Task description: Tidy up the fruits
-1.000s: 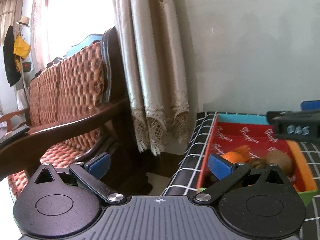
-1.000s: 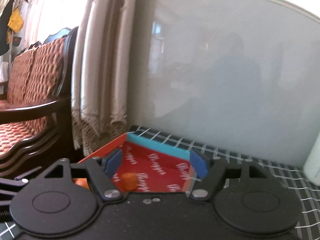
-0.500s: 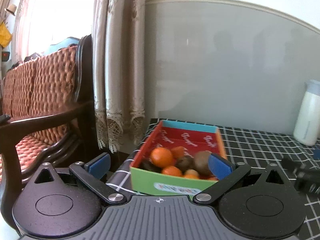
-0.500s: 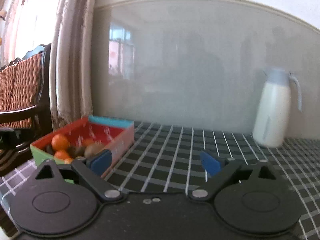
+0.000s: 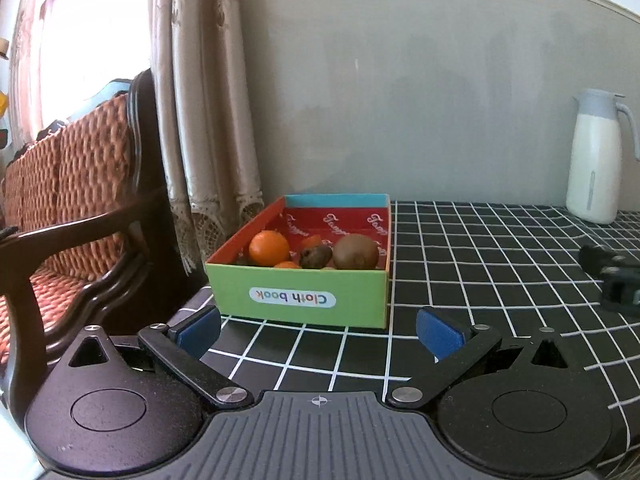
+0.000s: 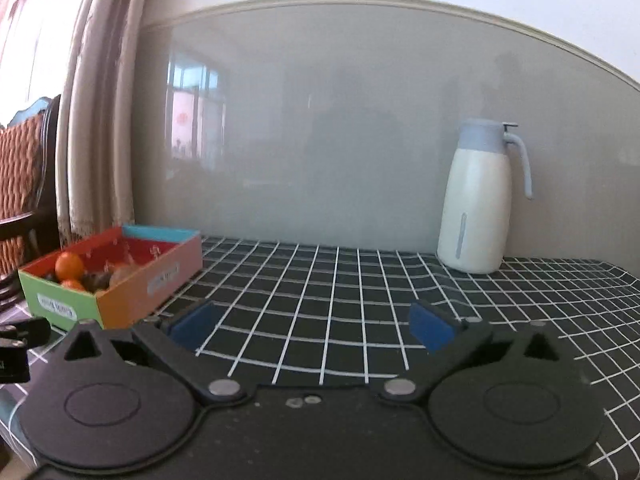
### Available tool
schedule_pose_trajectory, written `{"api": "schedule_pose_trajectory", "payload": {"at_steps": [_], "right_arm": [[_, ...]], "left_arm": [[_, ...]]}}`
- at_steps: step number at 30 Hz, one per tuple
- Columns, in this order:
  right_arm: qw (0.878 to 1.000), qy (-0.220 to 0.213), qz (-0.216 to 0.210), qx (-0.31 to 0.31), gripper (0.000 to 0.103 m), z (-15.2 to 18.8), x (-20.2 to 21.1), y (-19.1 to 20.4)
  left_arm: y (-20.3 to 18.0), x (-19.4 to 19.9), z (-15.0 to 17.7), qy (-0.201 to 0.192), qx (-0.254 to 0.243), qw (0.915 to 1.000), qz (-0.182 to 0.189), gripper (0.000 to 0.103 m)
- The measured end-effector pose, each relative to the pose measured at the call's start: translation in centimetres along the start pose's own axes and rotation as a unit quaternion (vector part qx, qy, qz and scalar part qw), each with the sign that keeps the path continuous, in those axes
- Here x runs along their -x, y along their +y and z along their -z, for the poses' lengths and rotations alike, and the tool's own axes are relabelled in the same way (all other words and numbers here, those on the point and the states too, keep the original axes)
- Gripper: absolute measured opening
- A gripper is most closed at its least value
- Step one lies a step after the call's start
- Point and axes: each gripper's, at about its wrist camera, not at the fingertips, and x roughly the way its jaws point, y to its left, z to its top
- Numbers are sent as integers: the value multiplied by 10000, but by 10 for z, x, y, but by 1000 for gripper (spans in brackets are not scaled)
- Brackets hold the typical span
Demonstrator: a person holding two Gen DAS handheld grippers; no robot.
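We see our left gripper [image 5: 318, 330] held low over the black tablecloth with white grid lines [image 5: 480, 264] and pointing slightly down at the green end of the colourful cardboard box [image 5: 298, 296], its blue pads wide apart and holding nothing. Our right gripper [image 6: 312, 326] is nearly level over the bare cloth and faces the white jug with a pale blue lid [image 6: 478, 200]; it too is fully spread and empty. The box stands near the table's left edge, long axis running away toward the wall, with a round orange mandarin [image 5: 269, 248] and a brown kiwi [image 5: 356, 251] inside
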Motion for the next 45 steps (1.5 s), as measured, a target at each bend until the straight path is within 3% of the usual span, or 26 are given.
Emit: {"api": "schedule_pose_trajectory", "payload": {"at_steps": [16,45], "right_arm": [[9993,53,-201,325,103,4,-2,20],[9992,124,-180,348,103,5,-4,17]], "left_arm": [[-1,-2,-1,-20,29,10000,83,103],[-6,-3,0,1,-13,9999,159,103]]}}
